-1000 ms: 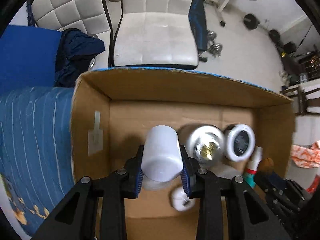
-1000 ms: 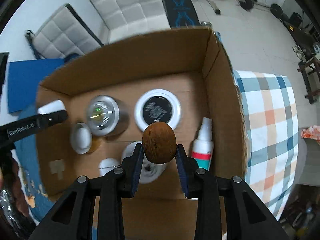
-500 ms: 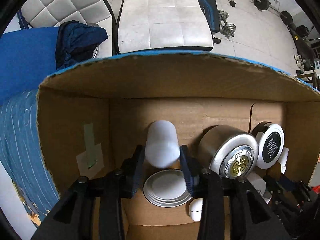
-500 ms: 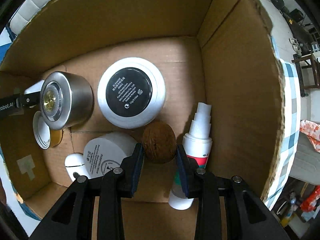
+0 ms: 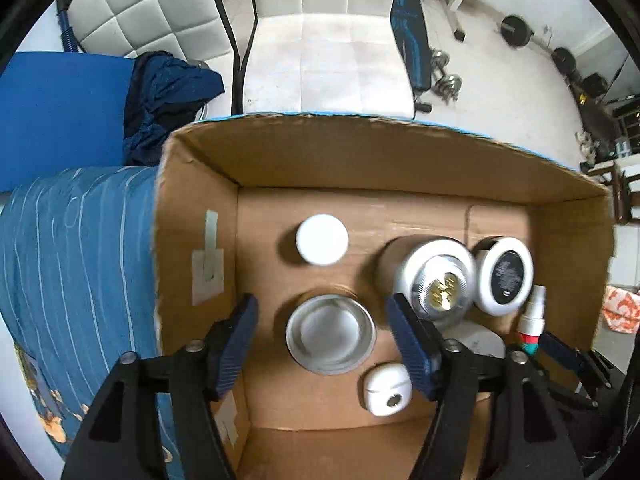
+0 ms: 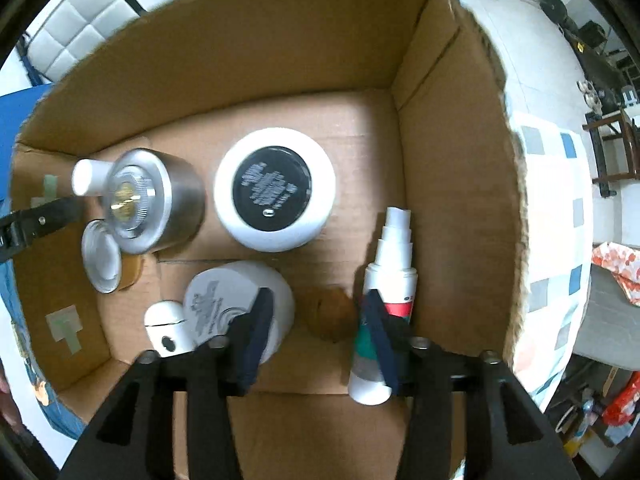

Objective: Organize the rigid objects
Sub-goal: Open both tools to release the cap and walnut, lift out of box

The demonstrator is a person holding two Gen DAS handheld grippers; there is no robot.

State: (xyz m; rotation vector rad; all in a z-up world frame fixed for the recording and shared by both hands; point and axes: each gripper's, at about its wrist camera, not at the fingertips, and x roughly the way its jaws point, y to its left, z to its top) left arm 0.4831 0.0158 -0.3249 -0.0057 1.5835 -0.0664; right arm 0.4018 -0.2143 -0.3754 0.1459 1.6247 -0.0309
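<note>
Both grippers spread and empty above the box (image 5: 392, 152); bottle and walnut set down inside.

The left gripper (image 5: 322, 344) and right gripper (image 6: 316, 326) are seen with jaws apart, nothing held. The white bottle (image 5: 322, 239) stands upright near the box's left rear; it is judged light, stiff and smooth, best taken across its sides. The walnut (image 6: 331, 315), blurred but probably resting on the floor between the white jar (image 6: 240, 304) and the spray bottle (image 6: 384, 300), is judged hard, light and prone to roll, best pinched across its middle.

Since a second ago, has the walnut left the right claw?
Yes. The walnut now rests on the cardboard box floor beside the spray bottle; the right claw stands open.
</note>
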